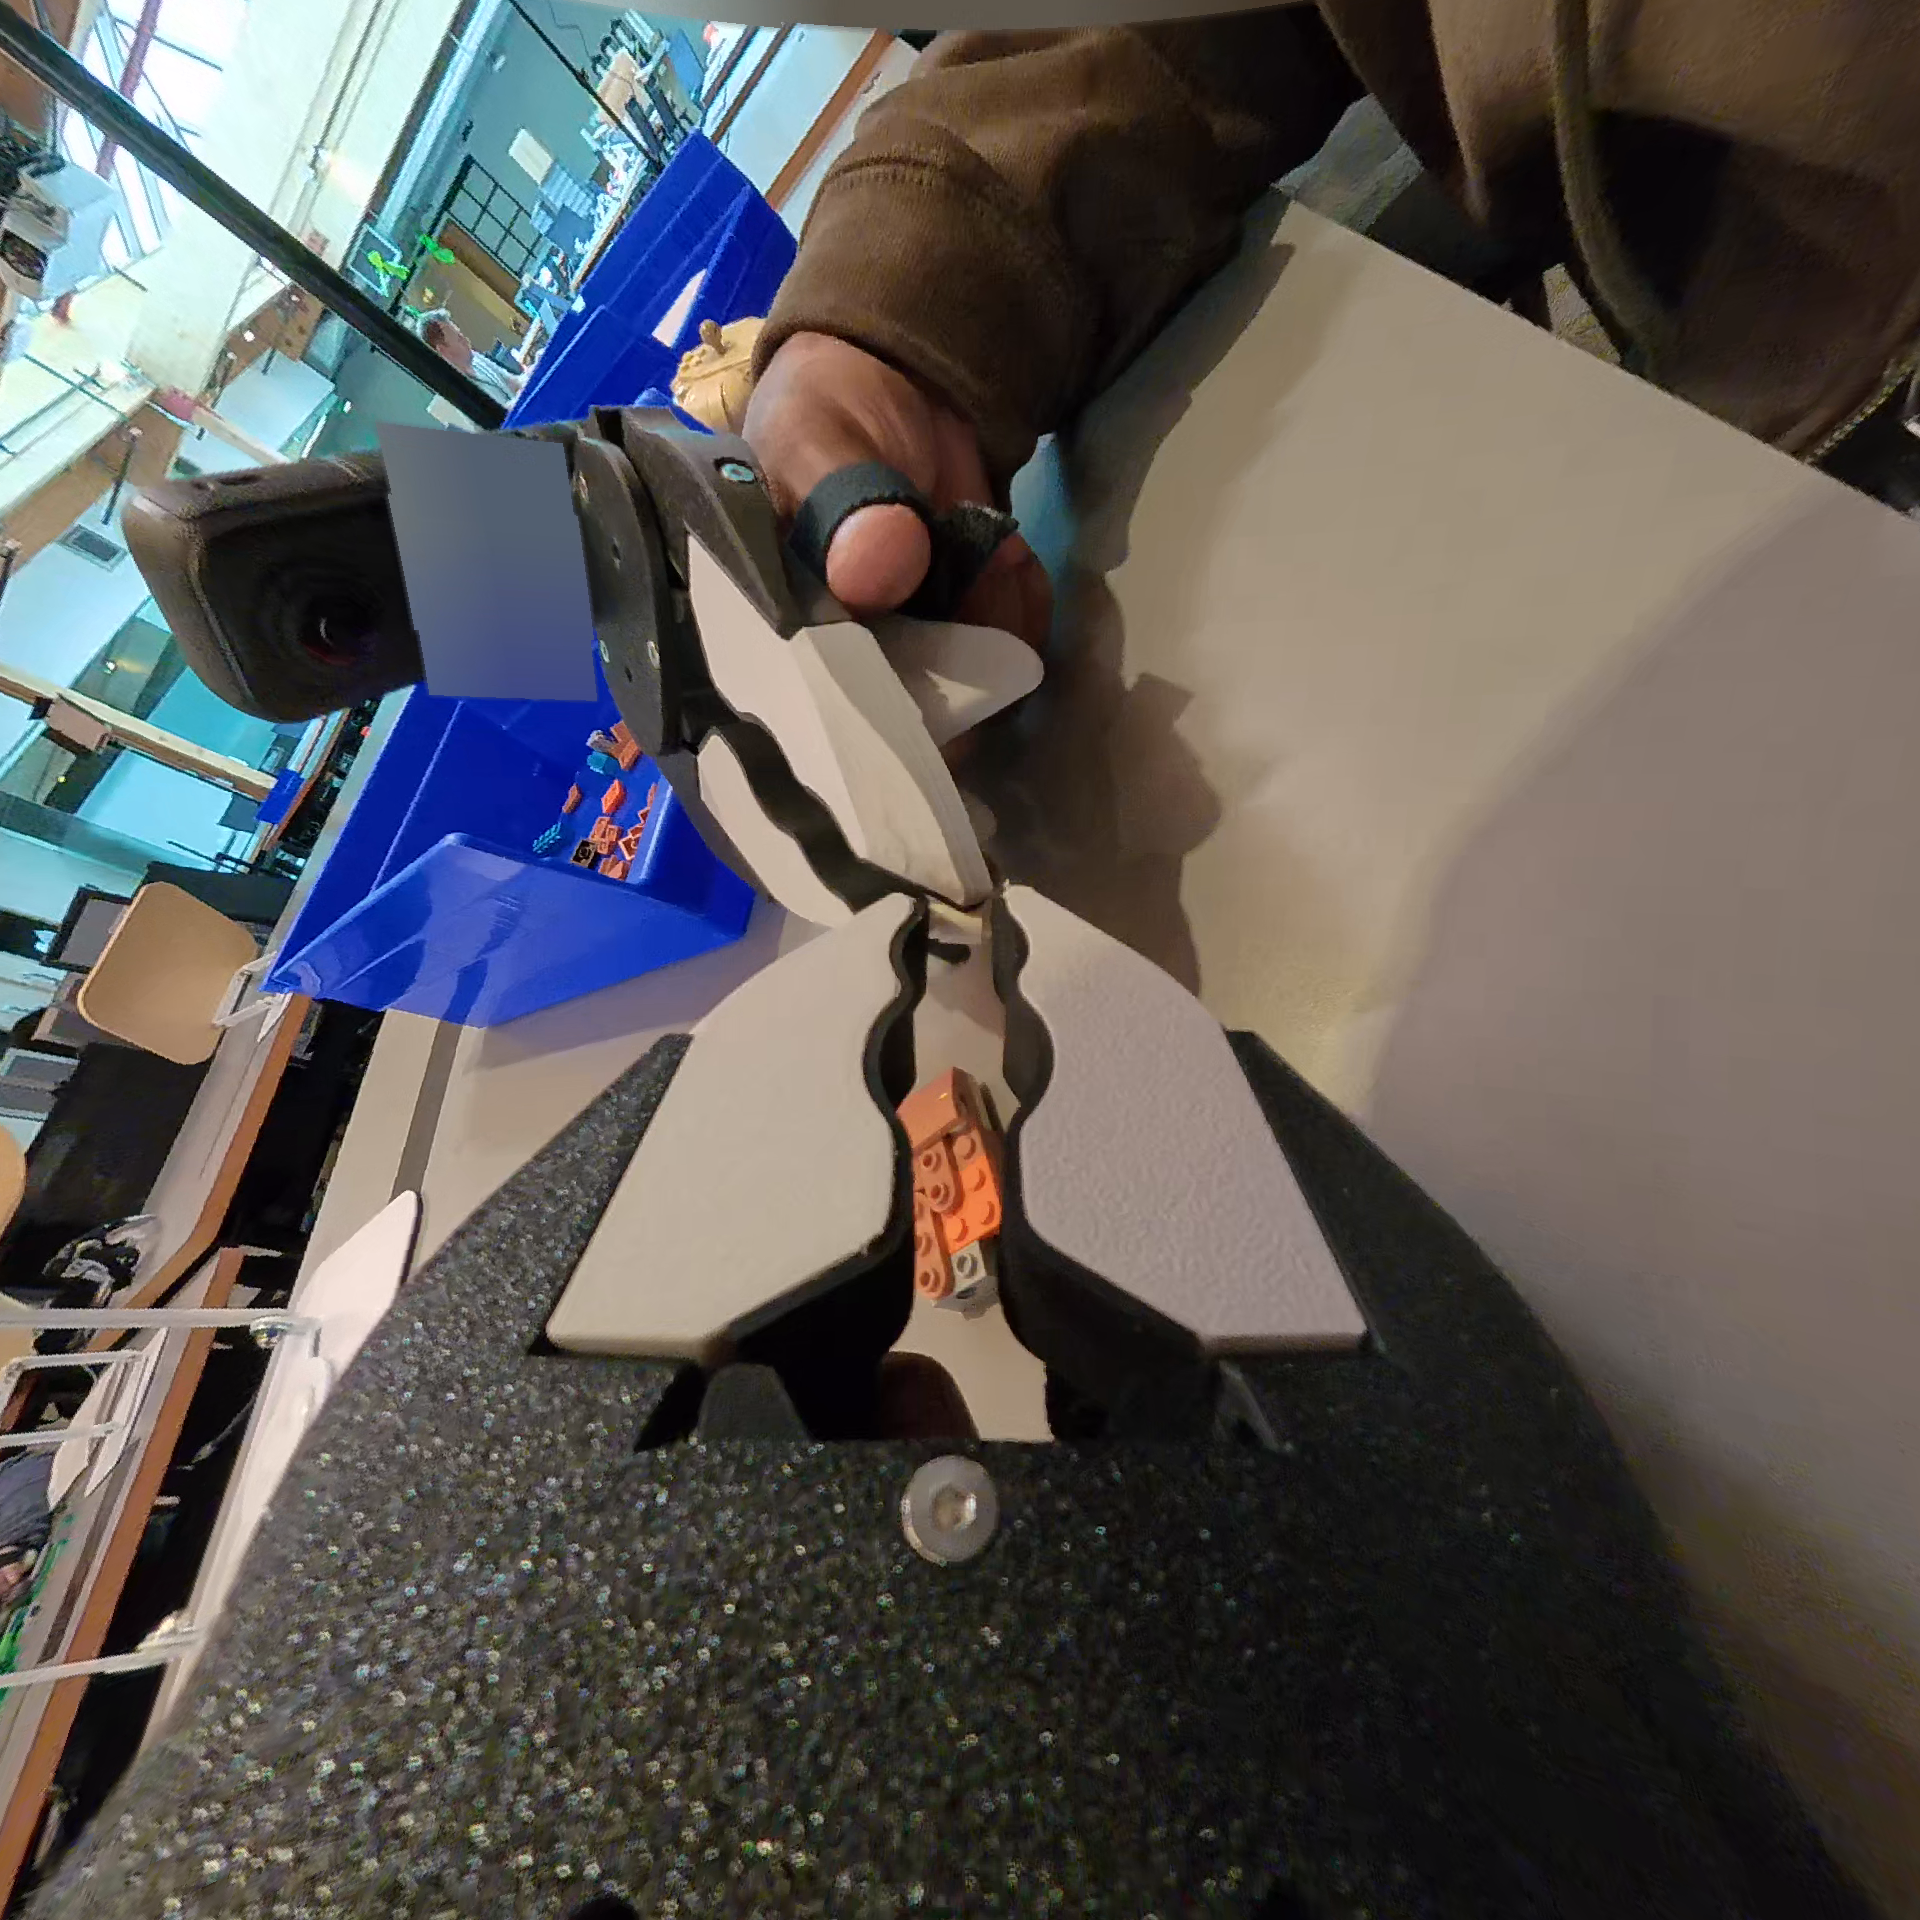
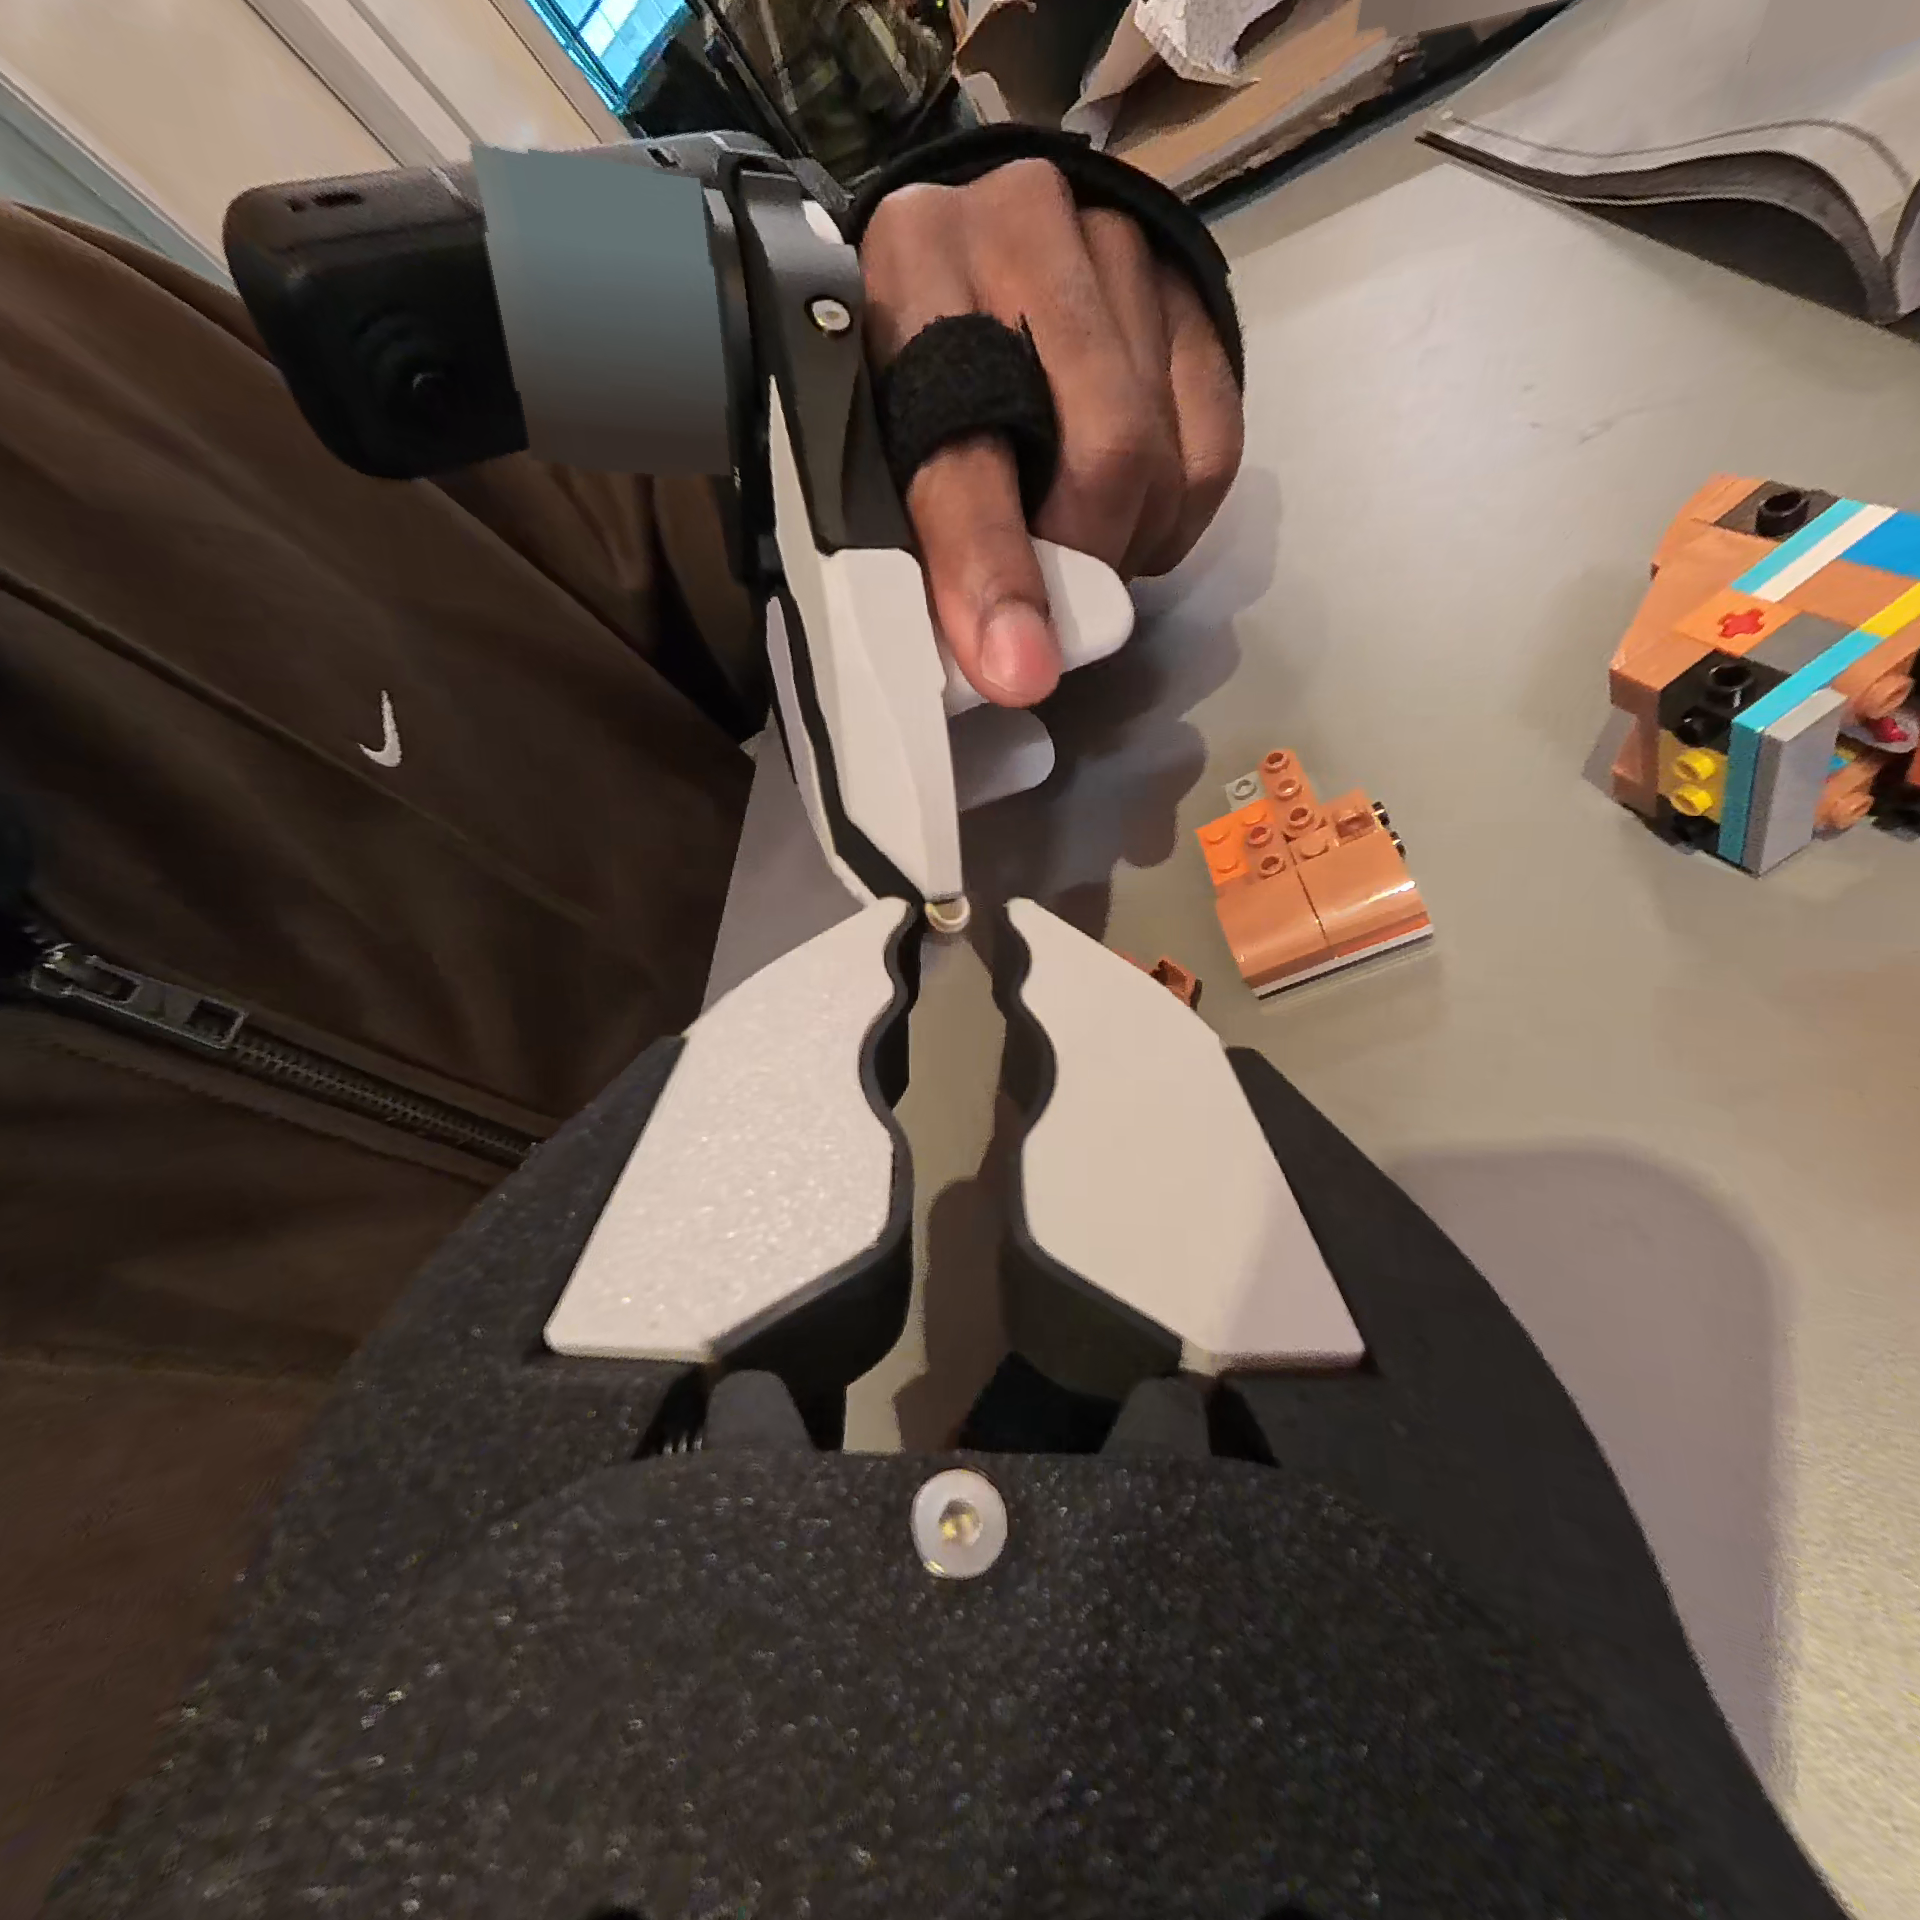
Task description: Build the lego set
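Note:
My left gripper is shut on a small white round piece at its tips. It also shows in the right wrist view, coming down from above in a hand, with the piece at its tip. My right gripper is slightly open, and the piece sits between its fingertips, against the left one. An orange and brown Lego sub-assembly lies on the grey table. It also shows through my left gripper's gap. A larger multicoloured build stands at the right.
A small brown piece lies beside my right gripper's right finger. An open booklet lies at the back right. Blue bins hold loose bricks beyond the table. The person's brown jacket is close on the left. Only a small space, under 4 cm, lies between the two pairs of fingers.

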{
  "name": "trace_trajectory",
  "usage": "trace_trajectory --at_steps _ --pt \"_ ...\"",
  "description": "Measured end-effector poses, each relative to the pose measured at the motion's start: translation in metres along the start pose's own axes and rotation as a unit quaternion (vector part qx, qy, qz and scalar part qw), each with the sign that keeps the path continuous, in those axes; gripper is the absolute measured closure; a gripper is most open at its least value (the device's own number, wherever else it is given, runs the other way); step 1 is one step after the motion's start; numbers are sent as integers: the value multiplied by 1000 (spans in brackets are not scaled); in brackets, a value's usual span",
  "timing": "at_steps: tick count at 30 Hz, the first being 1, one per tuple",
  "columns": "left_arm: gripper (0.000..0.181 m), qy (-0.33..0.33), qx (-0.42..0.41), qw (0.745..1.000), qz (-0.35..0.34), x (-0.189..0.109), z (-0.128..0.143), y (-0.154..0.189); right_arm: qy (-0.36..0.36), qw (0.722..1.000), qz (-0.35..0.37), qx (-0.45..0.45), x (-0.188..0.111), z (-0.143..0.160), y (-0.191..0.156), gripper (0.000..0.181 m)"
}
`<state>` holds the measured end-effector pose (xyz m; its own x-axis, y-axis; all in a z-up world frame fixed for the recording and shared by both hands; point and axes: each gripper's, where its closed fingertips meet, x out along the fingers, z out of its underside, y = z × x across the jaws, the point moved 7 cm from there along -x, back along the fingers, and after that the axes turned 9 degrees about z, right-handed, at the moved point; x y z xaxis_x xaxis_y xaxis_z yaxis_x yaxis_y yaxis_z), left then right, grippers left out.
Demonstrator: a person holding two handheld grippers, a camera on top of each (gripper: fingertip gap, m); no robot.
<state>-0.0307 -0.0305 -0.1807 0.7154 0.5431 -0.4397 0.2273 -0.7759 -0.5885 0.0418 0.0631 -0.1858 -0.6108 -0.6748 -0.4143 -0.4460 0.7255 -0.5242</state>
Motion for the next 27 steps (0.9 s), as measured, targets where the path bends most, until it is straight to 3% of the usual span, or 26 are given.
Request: trace_trajectory --at_steps 9,15,18,21,27 --pt "161 3 -19 1000 -7 -2 1 -3 6 1000 -6 16 -2 -1 1 174" --pt "154 -38 -170 984 22 -6 9 -9 19 999 39 5 -12 -4 11 174" --pt "154 -52 -291 955 12 -5 6 -11 18 997 76 -17 -14 -4 14 174" --pt "154 -49 -423 905 -20 0 4 -3 7 994 97 -40 -13 -1 15 174" --pt "153 -140 -487 856 -104 21 4 18 9 994 101 -36 -14 0 17 174"
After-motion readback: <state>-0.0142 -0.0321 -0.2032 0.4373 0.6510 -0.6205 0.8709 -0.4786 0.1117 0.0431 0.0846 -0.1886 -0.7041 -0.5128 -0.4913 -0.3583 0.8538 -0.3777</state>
